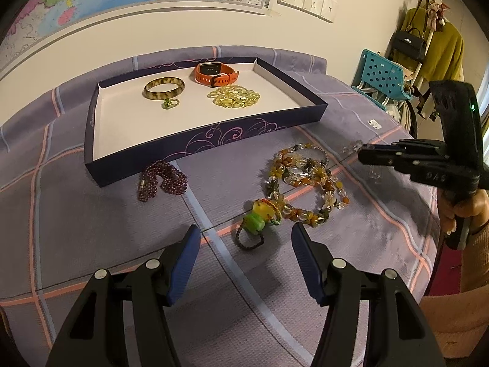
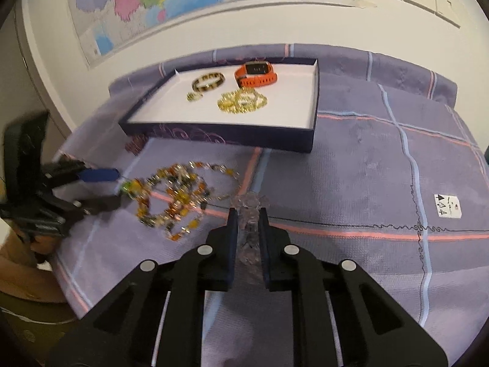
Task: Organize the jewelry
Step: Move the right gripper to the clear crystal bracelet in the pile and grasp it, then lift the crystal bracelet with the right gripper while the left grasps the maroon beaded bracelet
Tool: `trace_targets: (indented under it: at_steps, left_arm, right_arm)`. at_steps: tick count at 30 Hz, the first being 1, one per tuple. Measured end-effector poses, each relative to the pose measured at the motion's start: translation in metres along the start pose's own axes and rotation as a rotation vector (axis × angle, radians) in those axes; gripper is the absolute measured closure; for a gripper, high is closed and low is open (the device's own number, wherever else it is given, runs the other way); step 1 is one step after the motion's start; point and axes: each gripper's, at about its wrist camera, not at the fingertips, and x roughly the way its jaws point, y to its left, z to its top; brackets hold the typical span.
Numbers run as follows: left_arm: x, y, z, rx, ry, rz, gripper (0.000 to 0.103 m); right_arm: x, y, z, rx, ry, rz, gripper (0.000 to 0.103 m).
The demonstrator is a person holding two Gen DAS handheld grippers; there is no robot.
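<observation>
Jewelry is partly sorted: inside the shallow dark-blue cardboard tray with the white floor (image 1: 308,108) you already have a mottled brown-and-yellow bangle (image 1: 164,88), a small green bead ring (image 1: 170,102) just in front of it, an orange-strapped smartwatch (image 1: 216,74) and a pile of pale yellow beads (image 1: 233,96). Outside the tray, on the purple checked cloth (image 1: 91,214) in front of it, you still have a dark purple bead bracelet (image 1: 163,180) close to the tray's front wall, a tangled amber-and-clear stone necklace (image 1: 305,183), and a green-and-yellow charm on a dark cord (image 1: 259,220). Your right gripper (image 2: 248,218) is pressed almost together, pinching a clear crystal bead piece (image 2: 249,205) just beside the necklace. Your left gripper (image 1: 246,240) is spread, holding nothing, near the green charm. By my count about four pieces remain.
</observation>
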Motion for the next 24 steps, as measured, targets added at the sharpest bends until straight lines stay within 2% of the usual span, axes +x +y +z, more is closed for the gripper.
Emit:
trace_targets:
  at_steps: [2, 8, 10, 11, 14, 24]
  left_arm:
    - [0.0012, -0.0008, 0.0004, 0.005, 0.0, 0.005, 0.044]
    - [0.0045, -0.0053, 0.003, 0.041, 0.007, 0.023, 0.06]
    - [0.0049, -0.0061, 0.0033, 0.049, 0.011, 0.021, 0.071]
    - [0.0049, -0.0072, 0.0029, 0.058, 0.013, 0.025, 0.072]
    - [0.0044, -0.0083, 0.0012, 0.076, 0.016, 0.042, 0.085]
    - [-0.0038, -0.0036, -0.0055, 0.045, 0.008, 0.034, 0.089]
  right_arm:
    - [-0.0037, -0.0013, 0.0018, 0.015, -0.011, 0.017, 0.09]
    - [-0.0071, 0.0015, 0.0068, 0.032, -0.032, 0.048, 0.089]
    - [-0.0052, 0.003, 0.007, 0.034, -0.03, 0.055, 0.09]
    - [-0.0047, 0.0036, 0.0065, 0.034, -0.031, 0.056, 0.089]
    - [-0.0045, 0.0045, 0.0071, 0.035, -0.033, 0.064, 0.089]
    - [-0.0038, 0.003, 0.0073, 0.052, -0.042, 0.073, 0.089]
